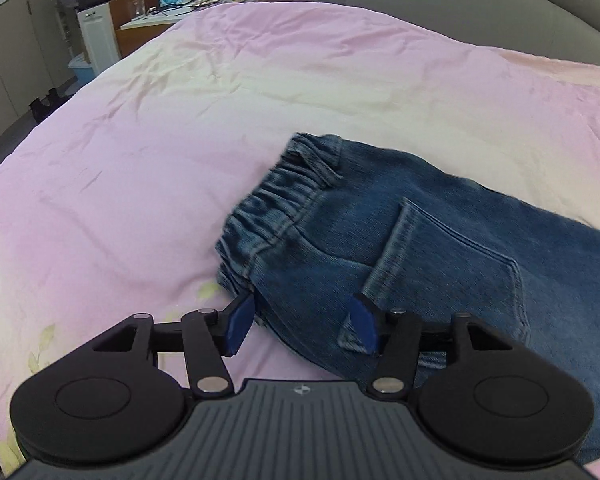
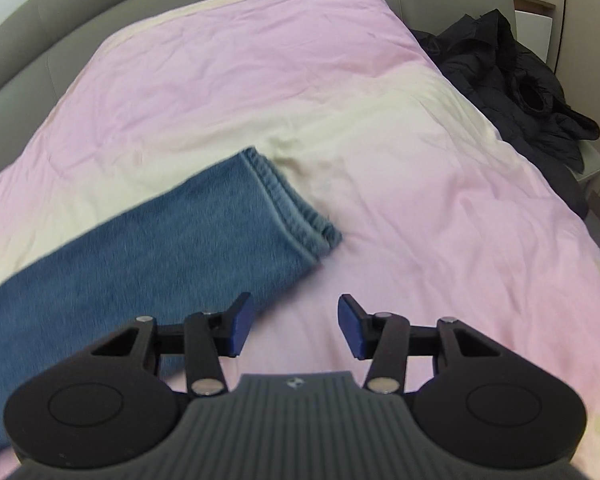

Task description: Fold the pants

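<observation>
Two tongs work over a bed, one in each view, and both stand wide open with nothing between their blue pads. Nearest in the left wrist view, the left tongs (image 1: 304, 326) sit low over the waist end of the pants (image 1: 420, 248); the left pad (image 1: 240, 322) lies just beside the gathered corner of the waistband (image 1: 276, 204), over the bedcover, while the other pad is over the denim near the lower corner of the back pocket (image 1: 456, 268). Whether either pad touches the cloth cannot be told.

Nearest in the right wrist view, the right tongs (image 2: 296, 328) hover by the leg end of the pants (image 2: 148, 248). Its left pad (image 2: 242, 326) is over the near edge of the leg, and the right pad is over bare cover. The gap between them frames pink fabric, not denim.

Farther on, the pants lie flat across the pink and cream bedcover (image 1: 180, 128), folded lengthwise so one leg covers the other, waistband toward the left tongs and stitched hem (image 2: 292, 208) toward the right tongs.

Beyond the bed in the right wrist view, a black jacket (image 2: 512, 76) is heaped on a low grey surface beside the mattress. A grey padded headboard (image 1: 480, 4) curves behind the cover. At the far left of the left wrist view stands a blue bin (image 1: 80, 68) on the floor; what it holds is not visible.
</observation>
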A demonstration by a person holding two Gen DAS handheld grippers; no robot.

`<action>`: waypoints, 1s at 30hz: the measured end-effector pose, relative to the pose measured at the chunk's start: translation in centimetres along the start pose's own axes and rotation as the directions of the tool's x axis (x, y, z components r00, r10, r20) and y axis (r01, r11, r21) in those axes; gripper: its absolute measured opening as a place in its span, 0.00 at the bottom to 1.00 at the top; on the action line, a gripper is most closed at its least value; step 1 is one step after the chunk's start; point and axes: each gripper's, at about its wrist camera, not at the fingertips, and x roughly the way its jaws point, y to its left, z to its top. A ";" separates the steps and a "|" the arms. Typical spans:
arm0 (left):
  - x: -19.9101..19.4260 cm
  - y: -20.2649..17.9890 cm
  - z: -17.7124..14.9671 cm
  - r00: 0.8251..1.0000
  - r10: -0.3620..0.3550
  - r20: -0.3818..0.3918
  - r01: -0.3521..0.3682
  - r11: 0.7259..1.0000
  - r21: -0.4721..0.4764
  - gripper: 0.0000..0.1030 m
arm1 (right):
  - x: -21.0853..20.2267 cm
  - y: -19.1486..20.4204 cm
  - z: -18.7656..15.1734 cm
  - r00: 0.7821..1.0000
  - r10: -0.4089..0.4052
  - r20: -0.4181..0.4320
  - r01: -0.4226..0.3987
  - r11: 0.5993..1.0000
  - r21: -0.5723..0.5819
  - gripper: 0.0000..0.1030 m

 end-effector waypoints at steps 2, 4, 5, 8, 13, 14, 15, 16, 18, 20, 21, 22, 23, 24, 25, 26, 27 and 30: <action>-0.6 -1.1 -0.9 1.000 -0.021 -0.009 0.021 1.000 0.012 0.63 | 1.5 -0.7 0.9 1.000 0.022 0.003 -0.022 0.998 0.053 0.44; -0.7 -2.0 -1.7 0.999 -0.033 -0.023 0.034 0.999 0.015 0.63 | 3.1 -1.4 1.4 0.999 0.041 -0.010 -0.039 0.993 0.110 0.44; -0.7 -2.4 -1.9 0.999 -0.034 -0.031 0.034 0.999 0.010 0.63 | 3.8 -1.7 1.6 0.999 0.043 -0.013 -0.041 0.990 0.133 0.41; -0.9 -3.6 -2.4 0.997 -0.059 -0.049 0.059 0.998 0.009 0.63 | 4.8 -2.4 2.3 0.998 0.065 -0.016 -0.061 0.982 0.177 0.18; -1.9 -6.1 -2.9 0.998 -0.054 -0.026 0.055 0.998 0.043 0.63 | 1.4 -0.5 4.1 0.986 0.116 0.117 -0.123 0.991 0.054 0.06; -2.2 -6.5 -3.0 0.998 -0.059 -0.022 0.060 0.997 0.045 0.63 | 0.3 0.0 4.6 0.978 0.127 0.164 -0.133 0.991 0.024 0.06; -2.4 -6.9 -3.2 0.998 -0.064 -0.019 0.065 0.997 0.044 0.63 | -0.5 0.3 4.9 0.971 0.136 0.198 -0.139 0.990 -0.001 0.06; -2.6 -7.2 -3.4 0.998 -0.068 -0.017 0.069 0.997 0.043 0.63 | -0.5 0.4 5.1 0.971 0.131 0.201 -0.129 0.991 -0.027 0.06; -2.9 -7.8 -3.9 0.997 -0.079 -0.020 0.080 0.996 0.040 0.63 | 1.5 0.0 4.9 0.989 0.077 0.126 -0.073 0.997 -0.041 0.05; -3.3 -8.1 -4.7 0.995 -0.093 -0.028 0.094 0.995 0.032 0.63 | 3.4 -1.0 4.0 0.996 0.057 0.067 -0.057 0.998 -0.002 0.05; -3.5 -8.2 -5.1 0.994 -0.102 -0.034 0.103 0.994 0.027 0.63 | 4.2 -1.7 3.5 0.997 0.053 0.055 -0.053 0.999 0.008 0.05; -3.7 -8.2 -5.6 0.993 -0.114 -0.039 0.115 0.993 0.025 0.63 | 4.7 -2.1 3.0 0.998 0.052 0.047 -0.053 0.999 0.011 0.05; -4.0 -8.4 -6.0 0.991 -0.125 -0.042 0.126 0.992 0.026 0.63 | 5.0 -2.4 2.7 0.998 0.056 0.042 -0.057 0.998 0.016 0.06; -4.2 -8.6 -6.4 0.990 -0.136 -0.043 0.137 0.990 0.024 0.63 | 5.2 -2.8 2.3 0.997 0.068 0.040 -0.069 0.997 0.032 0.07; -4.4 -8.7 -6.8 0.988 -0.147 -0.046 0.148 0.989 0.018 0.63 | 5.1 -3.1 2.2 0.996 0.081 0.037 -0.082 0.995 0.048 0.08; -4.6 -8.7 -7.3 0.985 -0.163 -0.053 0.163 0.987 0.004 0.63 | 5.0 -3.4 2.1 0.996 0.086 0.036 -0.088 0.994 0.058 0.11; -4.7 -8.8 -7.7 0.982 -0.182 -0.060 0.181 0.983 -0.015 0.63 | 4.5 -3.7 2.0 0.996 0.080 0.043 -0.083 0.995 0.062 0.23; -5.2 -8.9 -9.3 0.965 -0.256 -0.060 0.251 0.965 -0.081 0.63 | 3.4 -4.4 1.8 0.992 0.117 0.047 -0.120 0.989 0.081 0.33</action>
